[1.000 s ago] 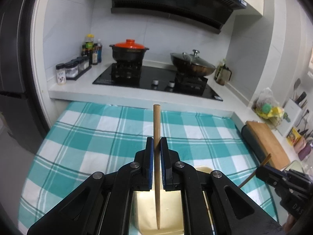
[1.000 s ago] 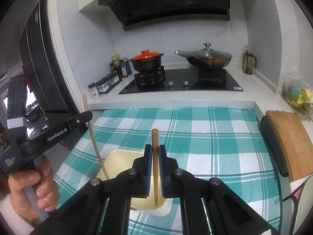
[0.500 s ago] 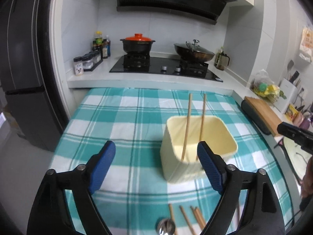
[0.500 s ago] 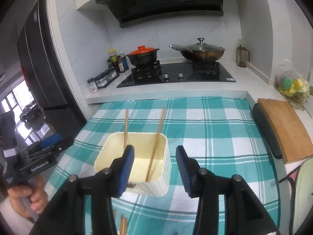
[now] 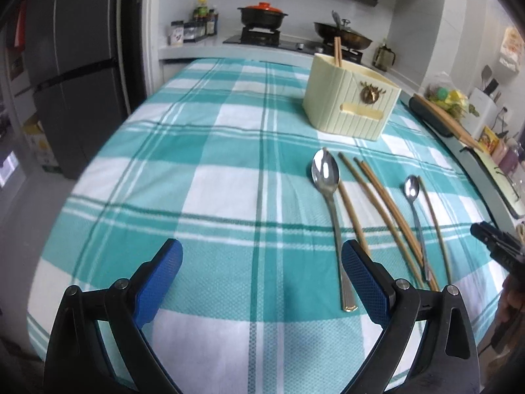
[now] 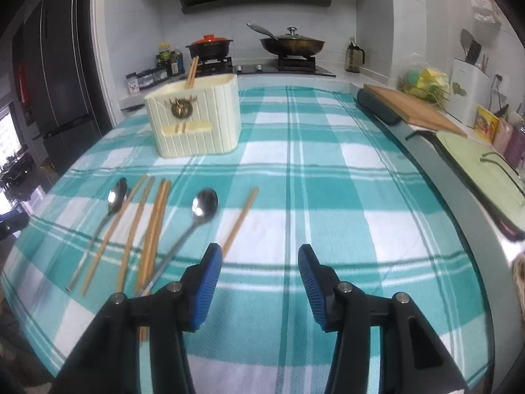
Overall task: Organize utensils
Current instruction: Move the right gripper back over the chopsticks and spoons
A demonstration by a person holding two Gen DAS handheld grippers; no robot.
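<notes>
Chopsticks (image 5: pixel 377 197) on cloth; grippers (image 5: pixel 261 279) (image 6: pixel 259 282) low (agape).

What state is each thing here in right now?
Left hand-held gripper: open, empty.
Right hand-held gripper: open, empty.
Utensil holder: upright, two chopsticks standing inside.
Large spoon: lying flat on cloth.
Small spoon: lying flat among loose chopsticks.
Wok: lidded.
</notes>
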